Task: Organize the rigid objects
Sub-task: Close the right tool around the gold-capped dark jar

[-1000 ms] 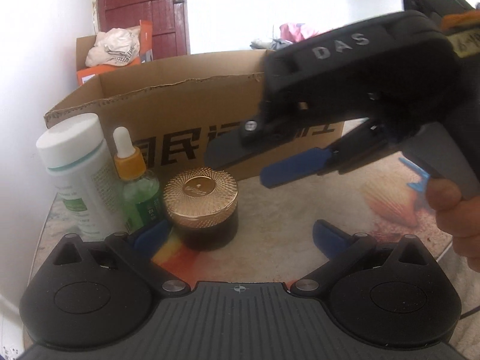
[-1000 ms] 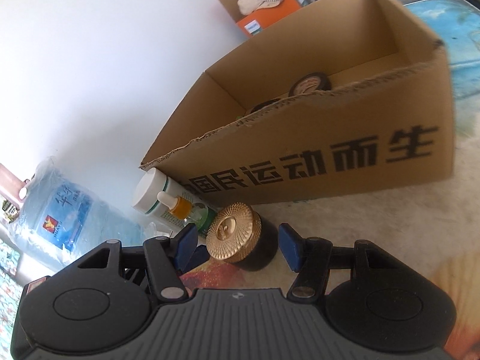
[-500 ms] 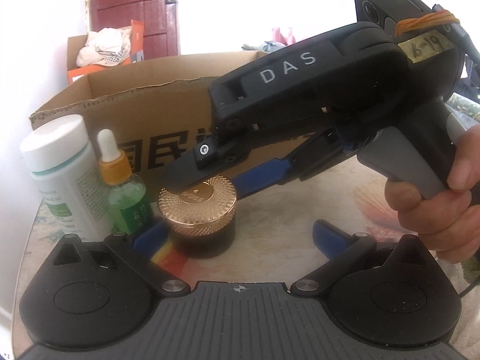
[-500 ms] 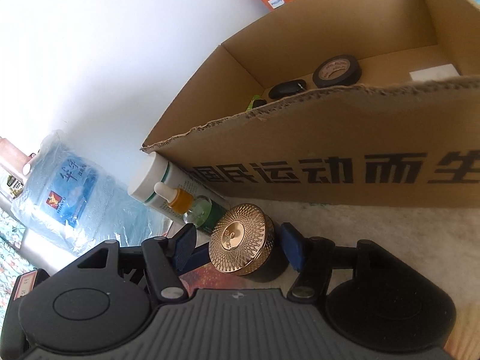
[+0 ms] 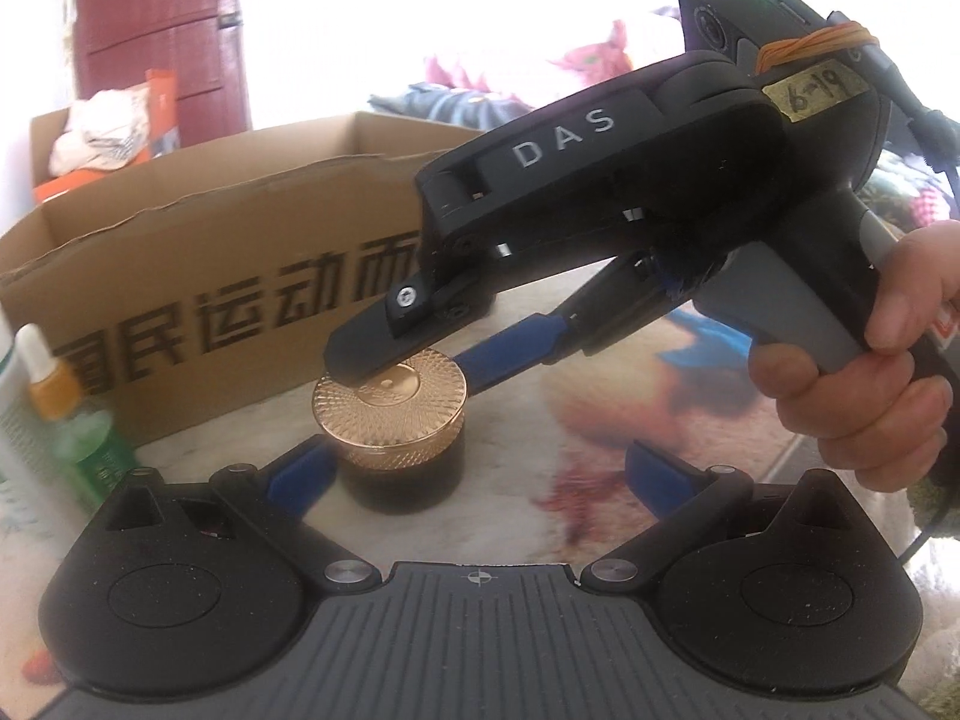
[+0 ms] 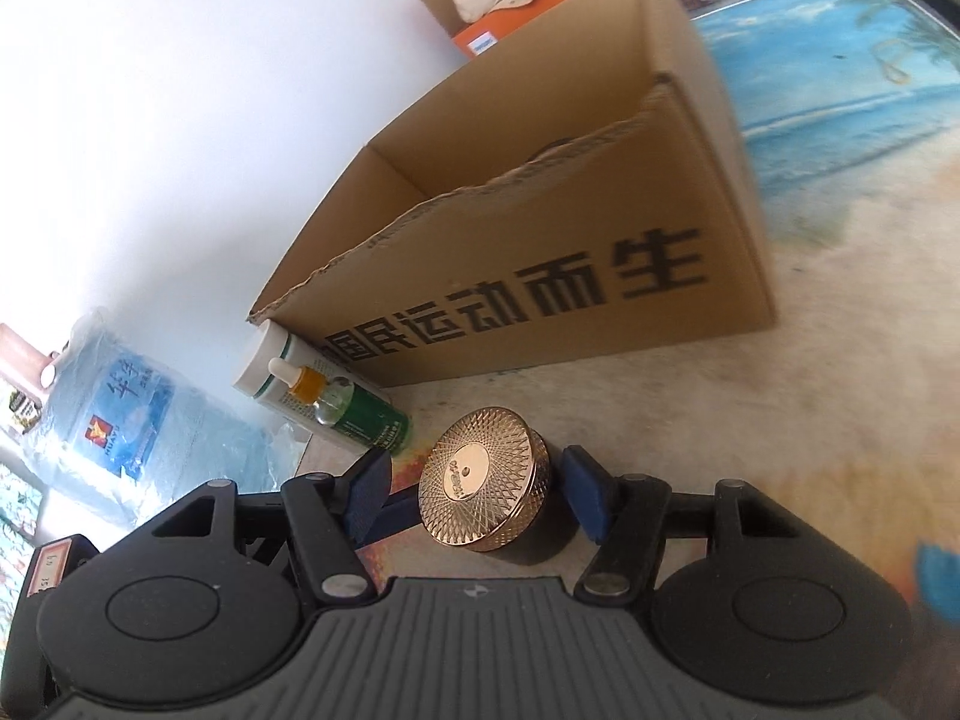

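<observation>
Because the gold-lidded jar (image 6: 483,480) stands on the bench just before the cardboard box (image 6: 540,276), the right tongs (image 6: 480,489) straddle it — parted, pads not pressing; left tongs (image 5: 480,474) gape, holding nothing.

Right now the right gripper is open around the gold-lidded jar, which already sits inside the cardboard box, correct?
Not quite. The gold-lidded jar stands on the table in front of the cardboard box, not inside it, as the right wrist view shows. The right gripper is indeed open around it.
</observation>
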A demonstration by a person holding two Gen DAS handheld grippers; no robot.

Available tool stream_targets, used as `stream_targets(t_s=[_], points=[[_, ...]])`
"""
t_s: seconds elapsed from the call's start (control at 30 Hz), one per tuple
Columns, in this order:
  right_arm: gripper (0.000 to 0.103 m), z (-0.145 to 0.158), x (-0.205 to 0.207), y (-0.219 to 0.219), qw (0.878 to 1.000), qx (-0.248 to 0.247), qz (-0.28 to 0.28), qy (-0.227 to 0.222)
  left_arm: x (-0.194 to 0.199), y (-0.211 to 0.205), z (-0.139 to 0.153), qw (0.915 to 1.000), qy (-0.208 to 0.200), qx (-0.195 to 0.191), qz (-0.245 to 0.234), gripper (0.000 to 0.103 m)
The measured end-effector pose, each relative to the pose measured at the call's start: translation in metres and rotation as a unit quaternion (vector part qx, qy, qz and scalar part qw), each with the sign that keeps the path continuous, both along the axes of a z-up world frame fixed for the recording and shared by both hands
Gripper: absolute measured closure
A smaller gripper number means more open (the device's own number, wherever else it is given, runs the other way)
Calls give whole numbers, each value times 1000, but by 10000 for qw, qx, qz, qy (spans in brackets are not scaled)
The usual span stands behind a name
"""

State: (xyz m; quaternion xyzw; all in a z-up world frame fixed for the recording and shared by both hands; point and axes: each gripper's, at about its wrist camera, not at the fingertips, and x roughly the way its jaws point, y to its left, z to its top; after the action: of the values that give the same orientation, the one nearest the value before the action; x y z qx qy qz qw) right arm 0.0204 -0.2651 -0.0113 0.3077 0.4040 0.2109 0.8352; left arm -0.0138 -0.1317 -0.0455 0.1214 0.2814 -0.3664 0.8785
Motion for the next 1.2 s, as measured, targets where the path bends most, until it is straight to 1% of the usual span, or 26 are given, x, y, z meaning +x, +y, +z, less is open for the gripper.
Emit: stream_targets(t_s=[0.1, 0.2, 0.27, 0.37, 0.47, 0.53, 0.57, 0.63, 0.7, 0.83, 1.0, 1.07, 1.2], points=[[37, 0, -6, -7, 9998, 57, -212, -12, 4, -4, 1, 9998, -120, 100, 153, 0], [37, -1, -8, -10, 9993, 127, -343, -22, 10, -8, 0, 9980, -173, 357, 495, 1], [37, -2, -7, -10, 9991, 149, -394, -5, 21, -9, 0, 9960, -129, 488, 734, 3], [37, -5, -5, -5, 9990, 181, -415, 45, 34, -4, 0, 9941, -59, 476, 978, 9], [37, -8, -3, -1, 9987, 229, -438, 106, 37, -1, 3, 9935, 44, 403, 1064, 16], [38, -10, -4, 1, 9987, 268, -427, 120, 36, 0, 4, 9939, 105, 349, 1041, 26], [38, -11, -5, 3, 9986, 283, -427, 130, 37, 1, 5, 9941, 115, 343, 1021, 28], [38, -11, -7, 5, 9987, 243, -438, 117, 35, -1, 5, 9946, 120, 338, 972, 39], [40, -11, -9, 8, 9987, 185, -472, 111, 35, -2, 6, 9950, 206, 272, 941, 46], [42, -10, -16, 11, 9985, 148, -509, 135, 31, -4, 7, 9946, 319, 267, 954, 46], [42, -13, -22, 8, 9981, 206, -551, 191, 26, -7, 5, 9952, 282, 320, 882, 46], [42, -16, -21, 8, 9977, 242, -581, 261, 32, -11, 4, 9950, 304, 394, 864, 46], [42, -17, -20, 9, 9972, 245, -642, 303, 37, -13, 1, 9949, 358, 418, 843, 46]])
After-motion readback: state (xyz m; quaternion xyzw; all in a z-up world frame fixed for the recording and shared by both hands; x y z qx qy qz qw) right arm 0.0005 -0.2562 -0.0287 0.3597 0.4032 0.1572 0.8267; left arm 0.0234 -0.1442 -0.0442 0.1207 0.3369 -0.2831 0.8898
